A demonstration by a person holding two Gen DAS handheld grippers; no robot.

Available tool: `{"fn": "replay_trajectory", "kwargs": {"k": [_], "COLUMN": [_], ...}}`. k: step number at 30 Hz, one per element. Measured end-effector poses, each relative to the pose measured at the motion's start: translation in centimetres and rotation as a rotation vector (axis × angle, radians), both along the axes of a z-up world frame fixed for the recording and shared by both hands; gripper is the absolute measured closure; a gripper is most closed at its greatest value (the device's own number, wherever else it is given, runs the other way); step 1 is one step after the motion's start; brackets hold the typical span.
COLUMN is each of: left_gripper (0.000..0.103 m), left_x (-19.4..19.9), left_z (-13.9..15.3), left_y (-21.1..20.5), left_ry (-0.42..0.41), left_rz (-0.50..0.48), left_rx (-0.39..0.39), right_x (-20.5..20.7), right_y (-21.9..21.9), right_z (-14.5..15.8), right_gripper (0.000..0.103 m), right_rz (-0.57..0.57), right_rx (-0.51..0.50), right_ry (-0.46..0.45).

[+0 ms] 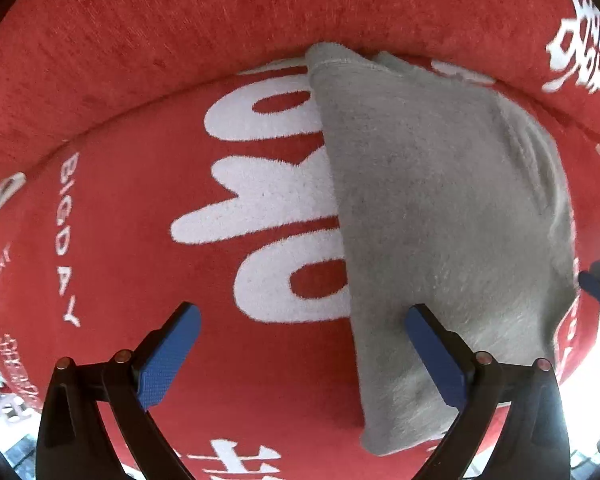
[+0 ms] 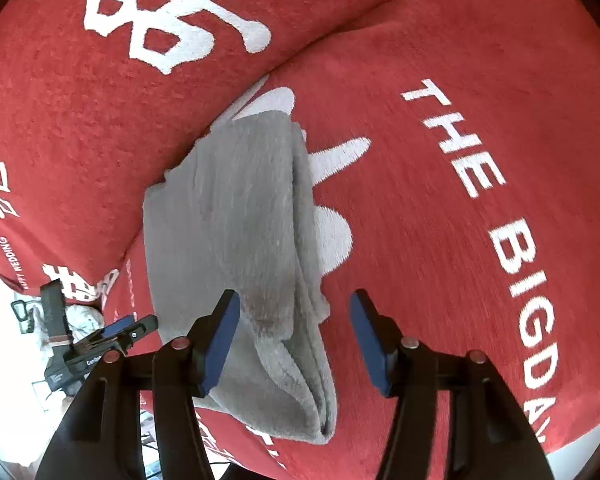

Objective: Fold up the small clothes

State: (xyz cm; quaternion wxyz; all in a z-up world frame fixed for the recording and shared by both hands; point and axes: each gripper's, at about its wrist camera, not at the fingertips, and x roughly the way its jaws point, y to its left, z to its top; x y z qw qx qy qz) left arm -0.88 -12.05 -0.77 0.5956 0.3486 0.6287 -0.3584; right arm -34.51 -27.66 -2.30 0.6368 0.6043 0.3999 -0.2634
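Note:
A small grey fleece garment [image 1: 440, 220] lies folded into a long strip on a red cushion; it also shows in the right wrist view [image 2: 236, 240], with stacked layers along its right edge. My left gripper [image 1: 302, 354] is open and empty, above the garment's near left edge, its right finger over the cloth. My right gripper [image 2: 296, 346] is open and empty, its jaws standing either side of the garment's near right fold. The left gripper shows in the right wrist view [image 2: 116, 334] to the left of the garment.
The red cushion [image 1: 180, 360] with large white lettering carries the garment; a red backrest [image 1: 180, 20] rises behind it. The cushion's near edge and a bright floor [image 2: 4, 312] lie at the lower left of the right wrist view.

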Motion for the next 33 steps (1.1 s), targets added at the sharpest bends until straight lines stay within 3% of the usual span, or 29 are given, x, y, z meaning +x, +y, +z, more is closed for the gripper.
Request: {"fn": "replay_trajectory", "kwargs": {"k": [5, 13, 18, 22, 26, 27, 28, 31, 33], "left_gripper": [0.000, 0.000, 0.000, 0.000, 0.001, 0.004, 0.009, 0.027, 0.040], "left_x": [1.6, 0.4, -0.3, -1.7, -2.0, -1.9, -1.5, -1.4, -1.0], "left_z": [-0.1, -3.8, -5.4, -5.5, -5.4, -5.3, -5.2, -4.2, -3.2], "left_y": [-0.4, -3.5, -5.2, -6.0, -6.4, -6.3, -6.3, -5.6, -4.9], "left_ry": [0.089, 0.234, 0.374, 0.369, 0.375, 0.372, 0.367, 0.364, 0.373], "left_rz": [0.038, -0.045, -0.015, -0.058, -0.049, -0.034, -0.029, -0.010, -0.020], "left_rx": [-0.139, -0.140, -0.157, -0.161, -0.158, -0.160, -0.160, -0.190, -0.211], "right_x": [-0.2, 0.7, 3.6, 5.4, 6.4, 6.5, 6.8, 6.6, 6.2], "right_y": [-1.9, -3.3, -3.6, -3.9, -3.5, -3.3, -3.0, -2.4, -1.9], "right_z": [-1.6, -4.3, -5.9, -6.1, -6.6, -6.7, -6.9, -6.8, -5.9], "right_gripper": [0.033, 0.033, 0.030, 0.026, 0.026, 0.030, 0.045, 0.072, 0.072], "right_rz": [0.013, 0.068, 0.161, 0.201, 0.172, 0.152, 0.142, 0.104, 0.073], "right_rx": [0.053, 0.138, 0.188, 0.187, 0.229, 0.239, 0.246, 0.258, 0.275], "right_ry": [-0.067, -0.186, -0.252, -0.300, -0.340, -0.331, -0.316, -0.314, -0.379]}}
